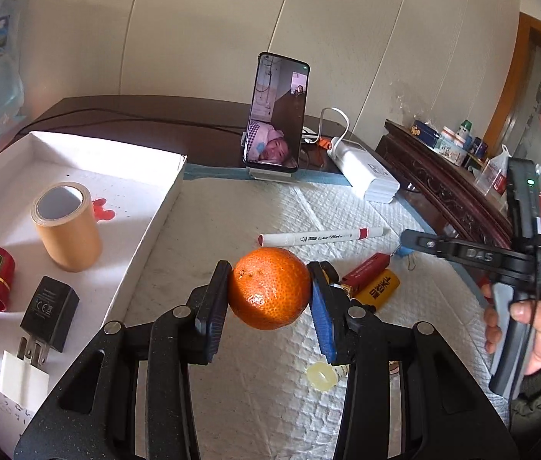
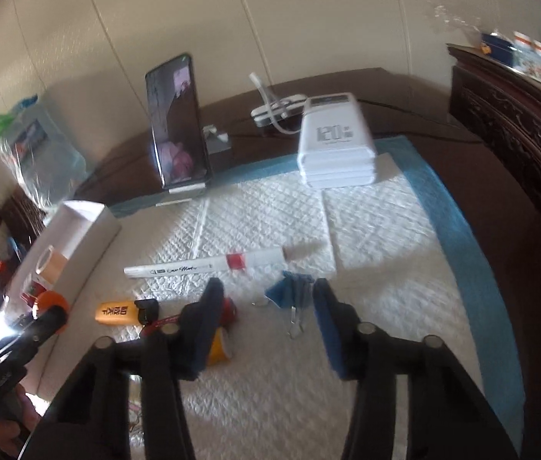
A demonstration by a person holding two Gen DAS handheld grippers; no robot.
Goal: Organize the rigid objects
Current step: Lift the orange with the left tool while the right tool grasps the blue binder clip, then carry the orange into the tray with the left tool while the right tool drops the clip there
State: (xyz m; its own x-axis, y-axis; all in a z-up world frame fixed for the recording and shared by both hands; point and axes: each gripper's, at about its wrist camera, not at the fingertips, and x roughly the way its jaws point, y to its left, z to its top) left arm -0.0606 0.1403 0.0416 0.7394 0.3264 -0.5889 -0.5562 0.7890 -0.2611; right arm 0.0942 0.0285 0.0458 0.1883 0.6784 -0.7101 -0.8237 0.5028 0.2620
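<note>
Left wrist view is showing the left gripper (image 1: 270,299) clamping an orange (image 1: 269,287) between its pads, lifted clear of the white mat (image 1: 270,383), probably so it can be carried to the white box (image 1: 143,230) where a tape roll (image 1: 67,226) and charger (image 1: 50,303) are already lying. The right gripper (image 2: 266,314) is hovering with its jaws partly apart and nothing between them, above a blue binder clip (image 2: 289,291) near the marker (image 2: 209,262).
</note>
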